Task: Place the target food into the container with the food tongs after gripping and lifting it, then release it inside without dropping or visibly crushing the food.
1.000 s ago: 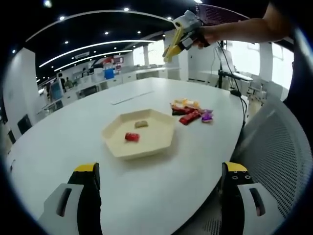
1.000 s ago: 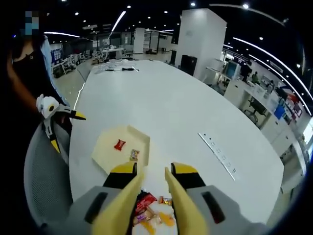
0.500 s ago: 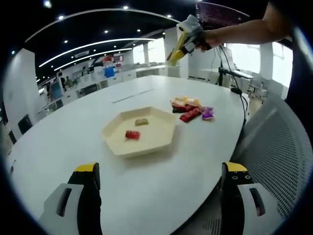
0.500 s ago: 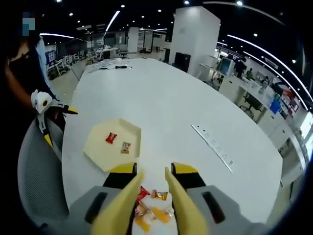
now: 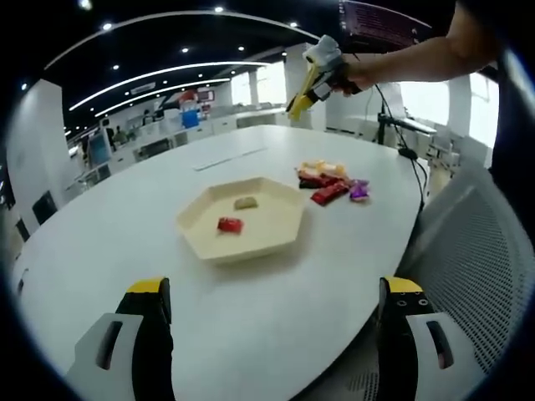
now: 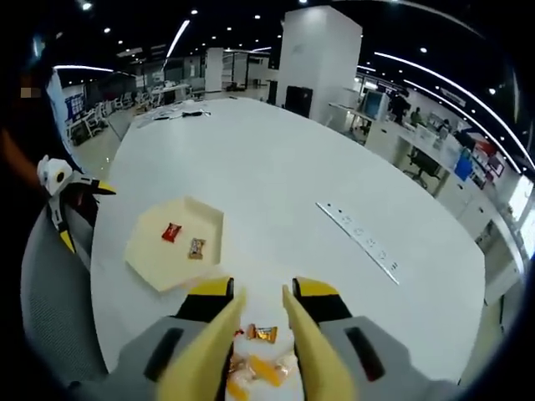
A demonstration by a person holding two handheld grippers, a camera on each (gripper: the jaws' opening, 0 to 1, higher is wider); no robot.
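The right gripper (image 6: 257, 334) hangs high above the table (image 6: 276, 175), its yellow tongs (image 6: 259, 342) narrowed to a slim gap with nothing between them. Straight below the tips lies the pile of wrapped sweets (image 6: 255, 363): an orange-brown one just ahead of the tips and paler yellow ones nearer in. To my eye this is the reaching step. No sweet is gripped yet, and the tongs are lined up over the pile, not over the tray.

Ahead and to the left of the tongs sits the cream six-sided tray (image 6: 174, 251), near the pile but clear of it, with a red sweet (image 6: 171, 231) and a brownish one (image 6: 196, 247) already inside. The next move, I'd judge, calls for a descent onto one sweet at the pile's edge, a gentle close so the wrapper isn't squashed, a lift, then a short carry left to the tray.

From the left gripper view, the person's arm (image 5: 410, 58) stretches out well above the table, forearm about level, with the right gripper pitched down towards the pile.

The left gripper (image 5: 272, 334) is low at the near edge of the table, jaws spread wide and empty, with the tray ahead between them and the sweets beyond it to the right. A mesh chair (image 5: 472, 276) stands close on its right.
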